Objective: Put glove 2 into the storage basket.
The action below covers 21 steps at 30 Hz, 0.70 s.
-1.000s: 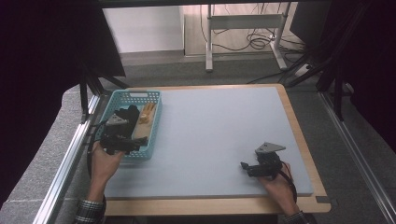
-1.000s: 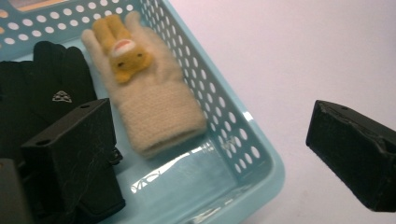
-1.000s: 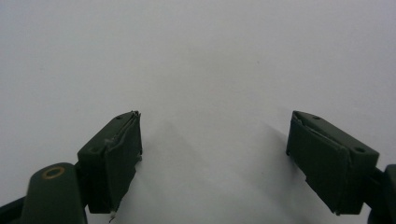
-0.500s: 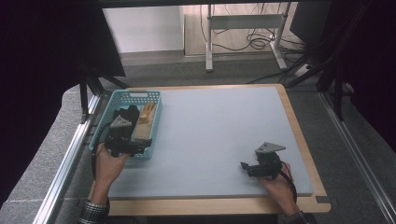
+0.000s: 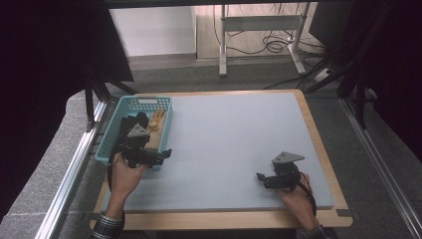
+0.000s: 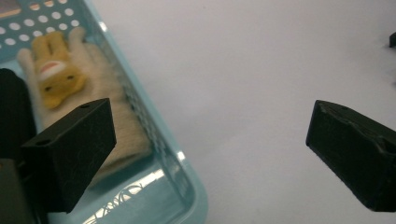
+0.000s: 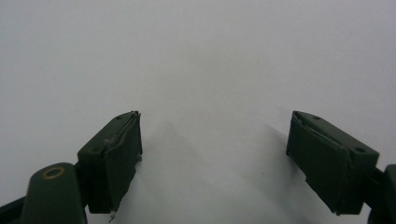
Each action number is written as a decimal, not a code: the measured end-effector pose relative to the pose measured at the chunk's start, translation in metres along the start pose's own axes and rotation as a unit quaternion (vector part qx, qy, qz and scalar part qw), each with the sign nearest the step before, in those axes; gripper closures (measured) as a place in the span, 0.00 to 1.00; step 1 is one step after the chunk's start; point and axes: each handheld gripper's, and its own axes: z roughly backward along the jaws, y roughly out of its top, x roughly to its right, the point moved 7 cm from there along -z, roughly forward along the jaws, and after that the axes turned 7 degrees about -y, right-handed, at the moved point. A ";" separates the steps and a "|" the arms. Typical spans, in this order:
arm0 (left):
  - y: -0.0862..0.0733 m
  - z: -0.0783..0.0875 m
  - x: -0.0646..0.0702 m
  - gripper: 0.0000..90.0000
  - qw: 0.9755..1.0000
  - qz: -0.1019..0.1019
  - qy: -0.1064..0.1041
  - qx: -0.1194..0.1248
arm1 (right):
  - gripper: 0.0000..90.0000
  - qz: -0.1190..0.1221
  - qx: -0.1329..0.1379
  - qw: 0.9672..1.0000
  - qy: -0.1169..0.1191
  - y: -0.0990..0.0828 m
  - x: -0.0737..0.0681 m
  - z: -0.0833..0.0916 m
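One basket at the table's left edge, one toy rabbit and one dark object inside; two grippers: left, right.

Plush toy in basket, table-left

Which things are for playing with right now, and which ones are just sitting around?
Likely in use:
- blue basket
- yellow bunny toy in the basket
- left gripper, open by the basket's corner

Just sitting there:
- right gripper, open above bare table
- metal stand on the floor behind
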 end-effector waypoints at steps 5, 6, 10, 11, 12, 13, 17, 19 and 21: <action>0.002 -0.010 0.010 0.02 1.000 -0.009 -0.011 0.002 | 0.19 -0.001 0.000 1.000 0.000 0.000 0.000 0.000; 0.002 -0.011 0.012 0.02 1.000 -0.011 -0.013 0.001 | 0.19 -0.001 0.000 1.000 0.000 0.000 0.000 0.000; 0.005 -0.020 0.021 0.02 1.000 -0.017 -0.025 0.003 | 0.19 -0.001 0.000 1.000 0.000 0.000 0.000 0.000; 0.005 -0.021 0.023 0.02 0.999 -0.019 -0.028 0.003 | 0.19 -0.001 0.000 1.000 0.000 0.000 0.000 0.000; 0.006 -0.024 0.026 0.02 0.999 -0.021 -0.030 0.004 | 0.19 0.000 0.000 1.000 0.000 0.000 0.000 0.000; 0.006 -0.025 0.028 0.02 0.999 -0.023 -0.033 0.004 | 0.19 0.000 0.000 1.000 0.000 0.000 0.000 0.000; 0.009 -0.034 0.041 0.02 0.998 -0.032 -0.048 0.008 | 0.19 0.000 0.000 1.000 0.000 0.000 0.000 0.000; 0.010 -0.038 0.048 0.02 0.998 -0.036 -0.055 0.009 | 0.19 -0.001 0.000 1.000 0.000 0.000 0.000 0.000; 0.010 -0.043 0.054 0.02 0.997 -0.039 -0.065 0.010 | 0.19 -0.001 0.000 1.000 0.000 0.000 0.000 0.000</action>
